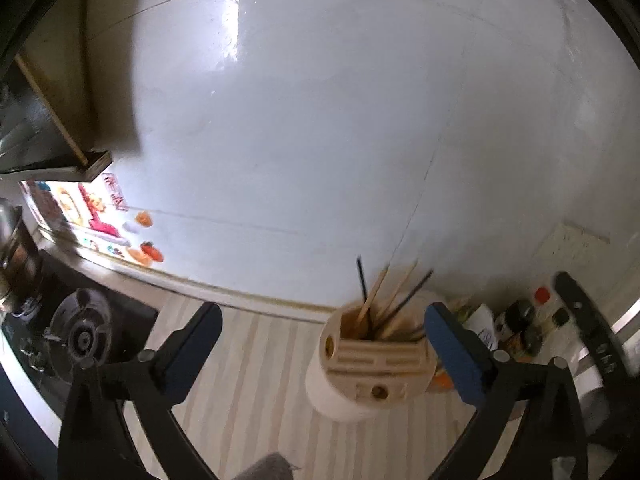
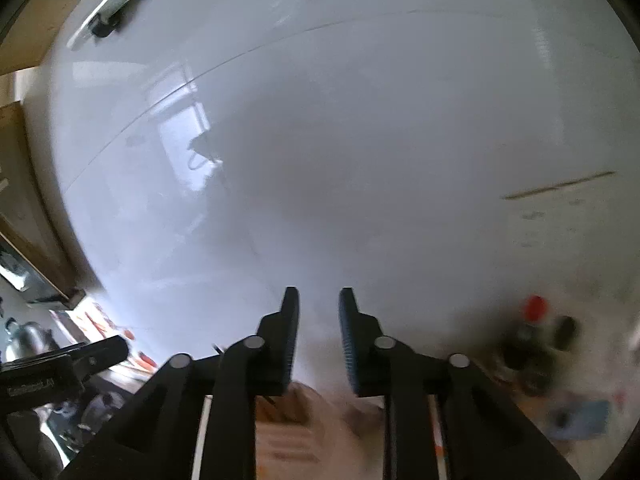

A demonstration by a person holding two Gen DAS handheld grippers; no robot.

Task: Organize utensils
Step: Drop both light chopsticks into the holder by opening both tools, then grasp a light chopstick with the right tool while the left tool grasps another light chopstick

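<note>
So the landmark here is the beige utensil holder [image 1: 376, 364], a slotted tub standing upright on the pale striped surface [image 1: 248, 380], with a bunch of chopsticks [image 1: 384, 300] already poking out of the top, some light wood, some dark. That's where the task's stuff sits right now: in the holder, tips leaning up toward the white tiled wall [image 1: 320, 120] behind it.

The left hand-held gripper [image 1: 320, 344] has its jaws spread wide apart with nothing between the pads. One blue pad is right beside the holder's far side; whether it actually touches I can't tell. The other jaw is well off to the stove side. The gas burner [image 1: 80, 336] is off that way too, well apart from the holder.

The right hand-held gripper [image 2: 319, 340] is partly apart, a narrow gap between the jaws, and I see nothing pinched in there. Its view is blurry. There's a beige blur below the jaws that is probably the holder.

My read: this looks like the drop-off step, both grippers empty over or next to the holder. Next move would be backing away without knocking the sticks, then finding another loose utensil. I can't see any from here, just a cluster of bottles [image 1: 532, 320] beyond the holder.
</note>
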